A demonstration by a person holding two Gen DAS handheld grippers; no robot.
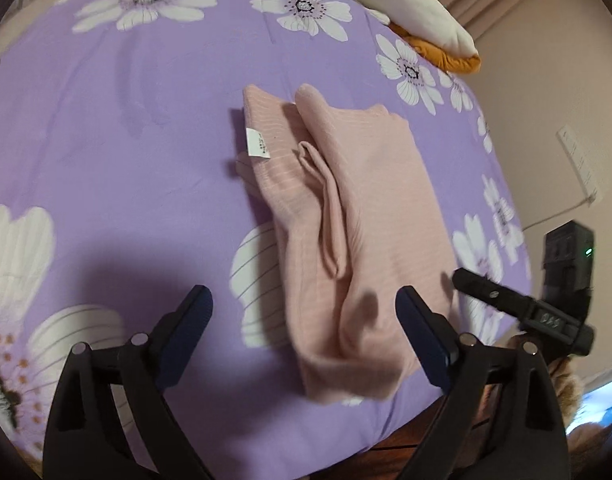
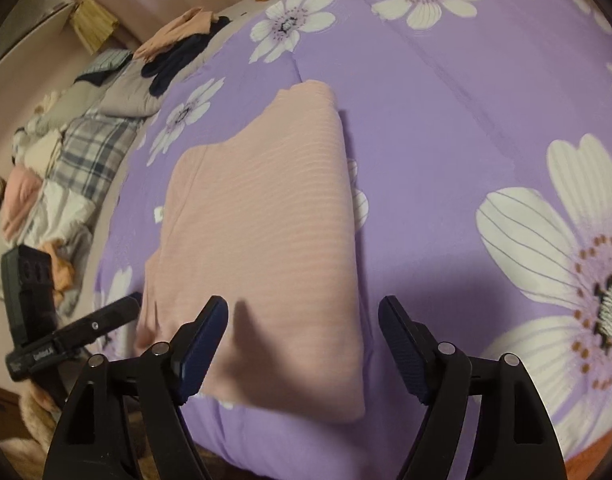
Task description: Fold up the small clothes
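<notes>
1. The left tongs (image 1: 304, 312) stood wide open above the near edge of the bed, and nothing was between their two dark blue pads (image 1: 420, 328); they held nothing.
2. The right tongs (image 2: 304, 324) were also open, with the pads well apart, and they gripped nothing; the cloth lay under them, but the pads did not press on it.
3. In the left wrist view, the right tongs showed at the right edge as a black finger beside the cloth.
4. The pink ribbed garment (image 1: 362, 216) lay folded on the bed, near its front edge, just ahead of both tongs.
5. From the left side, a long soft crease ran down its middle, and a small white label (image 1: 258, 143) stuck out at its far left edge.
6. From the right side, the garment (image 2: 262, 216) looked like a flat, neat packet with a rounded fold at its right edge.
7. Under it was a purple bed cover (image 1: 118, 128) printed with large white flowers.
8. At the far corner of the bed lay a cream and orange cushion (image 1: 422, 12).
9. In the right wrist view, to the left of the cover, a heap of other clothes (image 2: 86, 148) lay, with a checked piece and some dark and peach pieces in it.
</notes>
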